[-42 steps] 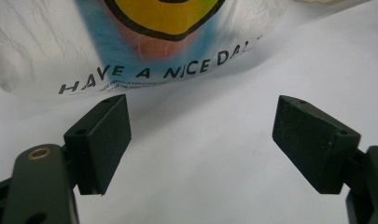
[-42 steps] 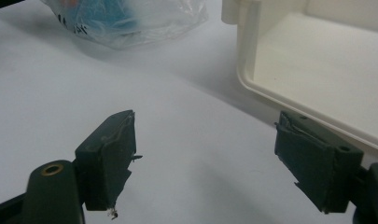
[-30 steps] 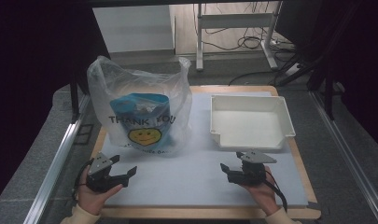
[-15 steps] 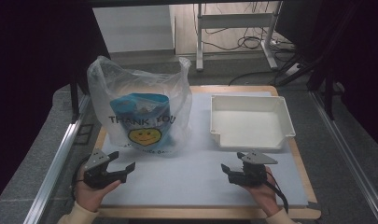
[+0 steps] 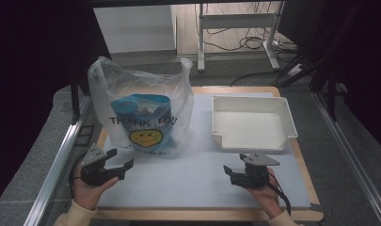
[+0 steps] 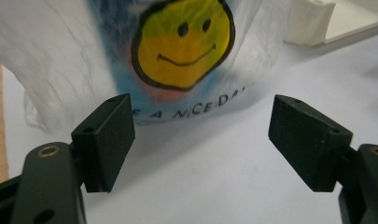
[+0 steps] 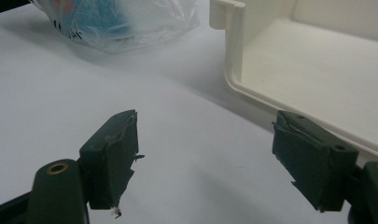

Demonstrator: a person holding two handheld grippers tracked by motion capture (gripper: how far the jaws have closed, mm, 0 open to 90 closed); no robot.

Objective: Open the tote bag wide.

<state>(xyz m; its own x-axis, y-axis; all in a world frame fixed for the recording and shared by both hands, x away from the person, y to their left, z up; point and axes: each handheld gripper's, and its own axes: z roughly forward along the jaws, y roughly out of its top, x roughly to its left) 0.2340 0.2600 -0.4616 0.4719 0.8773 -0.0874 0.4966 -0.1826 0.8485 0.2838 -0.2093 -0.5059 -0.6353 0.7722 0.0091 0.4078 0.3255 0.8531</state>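
Crinkly clear plastic bag (image 5: 143,113), smooth white rectangular tray (image 5: 252,123), left tongs (image 5: 118,162) and right tongs (image 5: 231,172) spread wide, grasping nothing

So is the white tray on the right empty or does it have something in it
Empty. The white tray shows only its bare floor in the high view, and the right gripper view shows the same bare inside.

Plastic bag (image 5: 143,115) ahead of my left gripper (image 5: 116,165), tray (image 5: 252,121) right of it, ahead of my right gripper (image 5: 235,173), both on the table (image 5: 178,183)

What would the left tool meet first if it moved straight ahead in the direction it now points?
Probably the plastic bag: the open left tool faces its smiley print, with only bare white mat between them. The depth is hard to judge.
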